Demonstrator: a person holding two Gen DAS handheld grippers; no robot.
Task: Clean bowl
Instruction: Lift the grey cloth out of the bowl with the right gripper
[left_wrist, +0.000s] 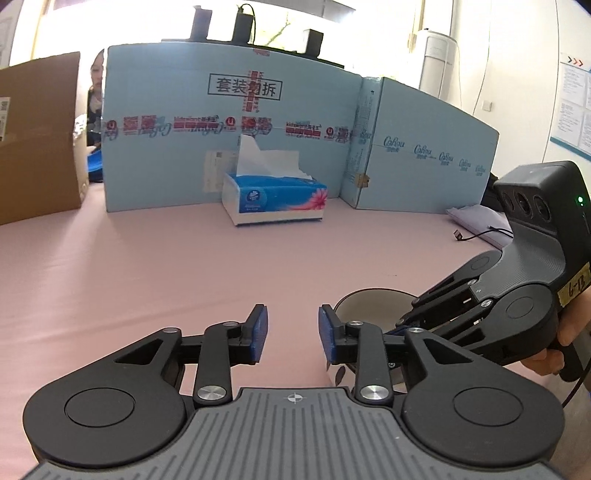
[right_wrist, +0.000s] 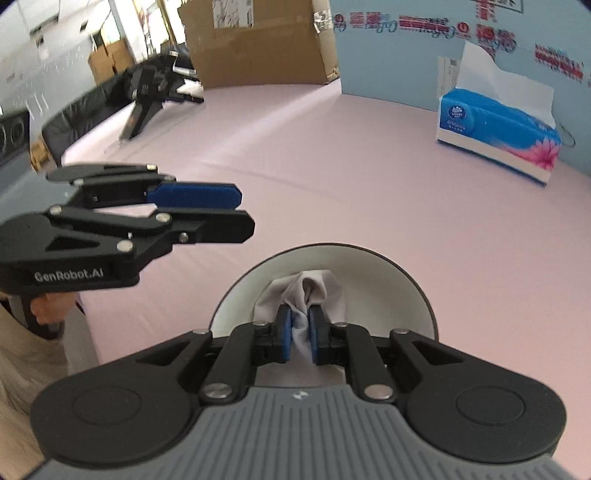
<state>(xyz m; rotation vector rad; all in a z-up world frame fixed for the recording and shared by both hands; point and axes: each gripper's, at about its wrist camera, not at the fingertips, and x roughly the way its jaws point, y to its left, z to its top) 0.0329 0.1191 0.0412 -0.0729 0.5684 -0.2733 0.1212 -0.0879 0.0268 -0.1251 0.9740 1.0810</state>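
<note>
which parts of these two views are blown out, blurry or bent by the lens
Left wrist view: the windows along the top are blown out to white, and the blue cardboard screen bows from fisheye distortion. Right wrist view: the background at upper left is smeared, the left gripper looks slightly soft, and the bowl and cloth stay sharp.

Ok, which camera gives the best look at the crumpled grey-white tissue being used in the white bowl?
The right wrist view: the crumpled grey-white tissue sits pinched in the right gripper, against the white bowl wall. The left wrist view shows only the bowl's rim; the right gripper hides the tissue.
</note>
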